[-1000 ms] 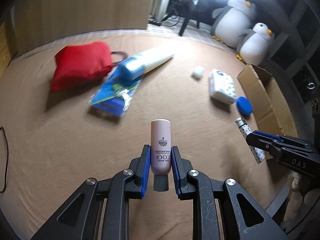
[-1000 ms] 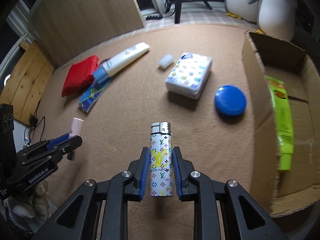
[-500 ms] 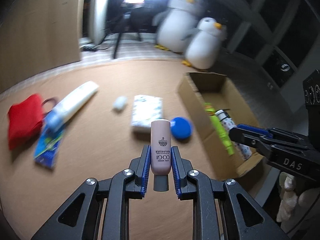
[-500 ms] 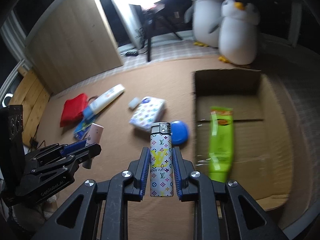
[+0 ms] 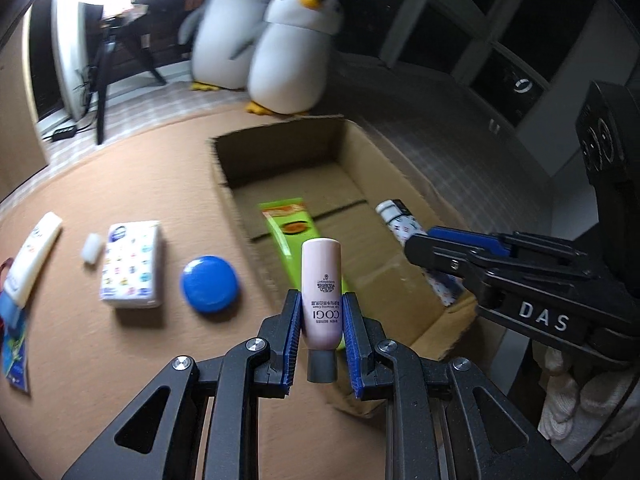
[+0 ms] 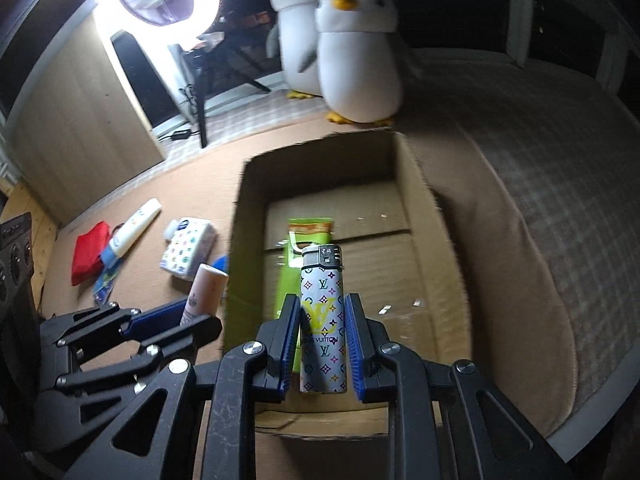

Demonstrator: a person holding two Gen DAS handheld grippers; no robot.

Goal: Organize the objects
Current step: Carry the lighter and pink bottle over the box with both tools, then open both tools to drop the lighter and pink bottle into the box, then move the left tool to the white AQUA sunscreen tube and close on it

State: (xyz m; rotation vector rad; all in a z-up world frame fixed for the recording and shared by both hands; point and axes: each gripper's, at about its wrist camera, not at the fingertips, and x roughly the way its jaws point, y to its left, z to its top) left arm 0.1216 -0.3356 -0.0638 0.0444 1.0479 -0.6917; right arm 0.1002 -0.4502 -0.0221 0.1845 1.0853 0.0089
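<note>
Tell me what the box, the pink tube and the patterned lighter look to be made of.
Box: brown corrugated cardboard, matte, with creased flaps and raw edges.
Pink tube: probably soft plastic, satin sheen, printed text, grey cap.
Lighter: glossy printed body, likely plastic; its top looks like shiny metal.

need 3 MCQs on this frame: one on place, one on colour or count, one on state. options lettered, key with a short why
1. Where does the green tube lie?
A. inside the cardboard box
B. on the red pouch
C. between the penguins

2. What colour is the round lid on the carpet?
A. red
B. blue
C. green

3. What are the left tongs doing?
A. hanging open and empty
B. shut on the pink bottle
C. shut on the patterned lighter

Key:
1 A: it rests on the box floor.
2 B: the lid beside the tissue pack is blue.
3 B: both pads press the bottle's sides; the lighter is in the right tongs.
</note>
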